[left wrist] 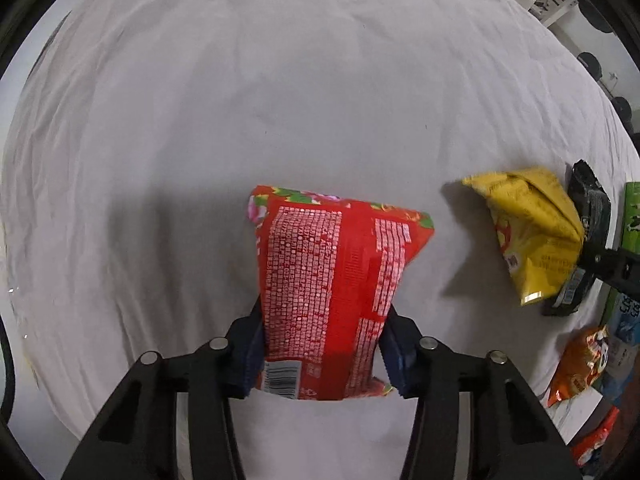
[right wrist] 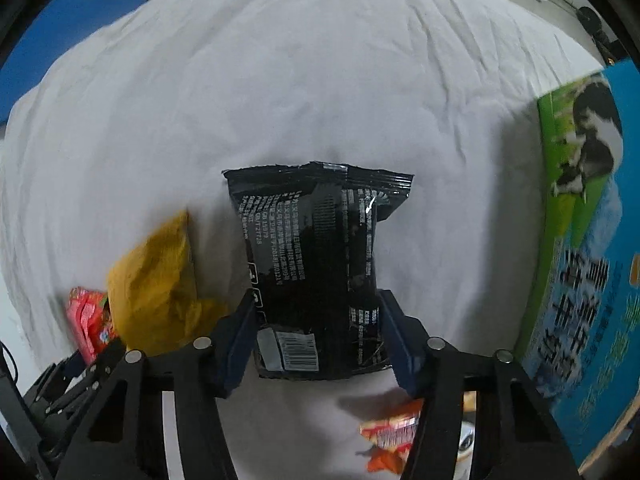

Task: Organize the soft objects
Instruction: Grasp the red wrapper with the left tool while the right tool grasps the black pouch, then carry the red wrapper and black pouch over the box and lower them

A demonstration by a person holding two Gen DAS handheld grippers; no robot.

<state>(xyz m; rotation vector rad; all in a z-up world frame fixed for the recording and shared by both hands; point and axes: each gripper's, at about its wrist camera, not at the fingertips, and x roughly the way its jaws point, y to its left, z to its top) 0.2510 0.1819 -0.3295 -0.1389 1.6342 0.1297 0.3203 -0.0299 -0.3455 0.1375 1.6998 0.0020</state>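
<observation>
Left gripper (left wrist: 320, 354) clamps the red printed snack bag (left wrist: 332, 280) lengthwise, right gripper (right wrist: 318, 334) clamps the black foil packet (right wrist: 316, 256), 2 bags pointing forward over the white sheet (left wrist: 280, 100).

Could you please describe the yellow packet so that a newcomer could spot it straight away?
On the white bedsheet, look towards the green-and-blue cow-print carton. The crumpled yellow foil snack packet lies before it, beside the black packet. It is the only yellow one.

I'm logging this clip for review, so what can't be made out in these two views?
- Red snack bag: front faces away, left wrist view.
- Black snack bag: front faces away; back print too small, right wrist view.
- Orange packet: blurred, partly behind the right tool.
- Cow-print box: cut by the right edge.
</observation>
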